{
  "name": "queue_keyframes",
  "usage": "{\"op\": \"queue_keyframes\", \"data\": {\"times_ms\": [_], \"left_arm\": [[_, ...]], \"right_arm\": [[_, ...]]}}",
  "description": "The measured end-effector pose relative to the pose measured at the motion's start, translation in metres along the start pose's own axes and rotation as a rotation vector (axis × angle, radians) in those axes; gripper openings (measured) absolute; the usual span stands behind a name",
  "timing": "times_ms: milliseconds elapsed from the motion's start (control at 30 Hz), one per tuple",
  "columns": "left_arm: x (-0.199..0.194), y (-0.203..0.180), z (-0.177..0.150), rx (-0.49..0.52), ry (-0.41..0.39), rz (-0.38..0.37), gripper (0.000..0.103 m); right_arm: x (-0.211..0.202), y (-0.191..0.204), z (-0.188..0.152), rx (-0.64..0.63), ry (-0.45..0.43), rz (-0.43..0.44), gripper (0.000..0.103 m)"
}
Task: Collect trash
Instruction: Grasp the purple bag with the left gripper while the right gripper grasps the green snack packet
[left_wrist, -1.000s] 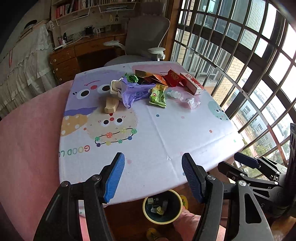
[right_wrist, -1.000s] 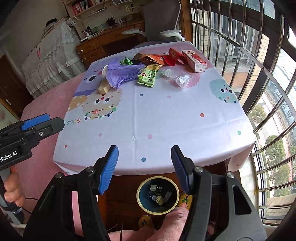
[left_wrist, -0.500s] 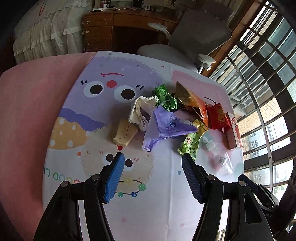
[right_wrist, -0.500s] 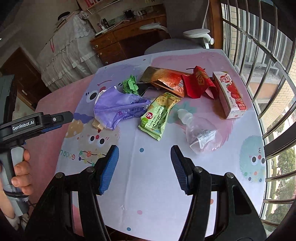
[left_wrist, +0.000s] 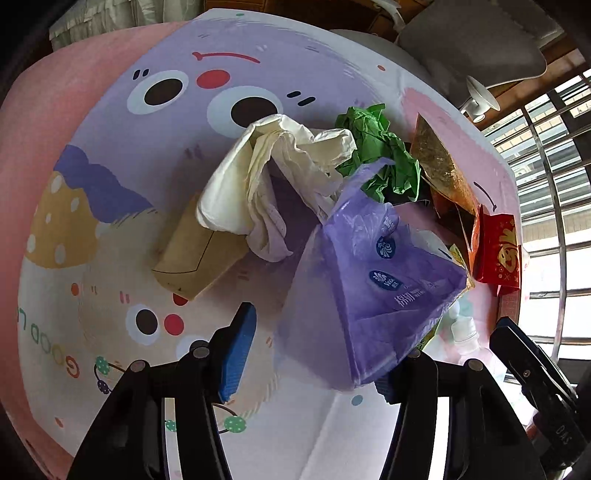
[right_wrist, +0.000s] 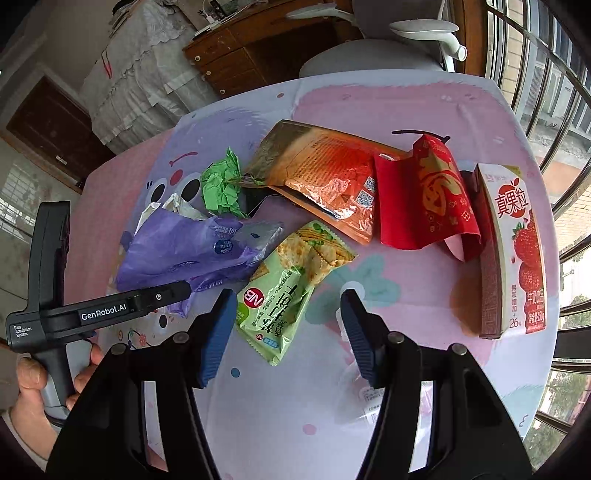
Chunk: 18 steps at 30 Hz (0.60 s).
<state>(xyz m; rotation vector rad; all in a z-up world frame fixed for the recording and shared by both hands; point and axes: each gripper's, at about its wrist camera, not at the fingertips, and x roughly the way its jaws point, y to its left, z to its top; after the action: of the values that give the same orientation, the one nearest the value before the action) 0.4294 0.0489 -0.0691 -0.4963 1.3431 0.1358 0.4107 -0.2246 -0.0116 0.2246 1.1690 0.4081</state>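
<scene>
Left wrist view: the left gripper gapes wide around the limp, crinkled purple plastic bag, mid-tabletop, apparently lined up to pinch it. Right wrist view: the right gripper, jaws wide and empty, straddles the glossy green snack wrapper; a rigid milk carton lies by the tabletop's right edge.

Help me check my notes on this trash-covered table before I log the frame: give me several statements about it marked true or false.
1. Both tools, left tool and right tool, are open and hold nothing. True.
2. The green cracker wrapper lies in front of the right tool. True.
3. The strawberry milk carton stands upright. False: it lies on its side.
4. The purple plastic bag sits alone, far from other trash. False: crumpled white tissue and green crumpled paper are right beside it.
5. The red packet lies next to the carton. True.
</scene>
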Motion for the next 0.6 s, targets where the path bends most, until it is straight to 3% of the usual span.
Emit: {"op": "queue_keyframes", "data": {"times_ms": [300,600], "left_arm": [[-0.015,-0.004,-0.014,-0.011,-0.005,-0.135,0.058],[-0.037,0.023,-0.01,-0.132,0.024,-0.301,0.058]], "right_arm": [[0.045,-0.023,0.022,0.058,0.07,0.007,0.055],[0.087,-0.014,0.034,0.027,0.112,-0.044,0.047]]}}
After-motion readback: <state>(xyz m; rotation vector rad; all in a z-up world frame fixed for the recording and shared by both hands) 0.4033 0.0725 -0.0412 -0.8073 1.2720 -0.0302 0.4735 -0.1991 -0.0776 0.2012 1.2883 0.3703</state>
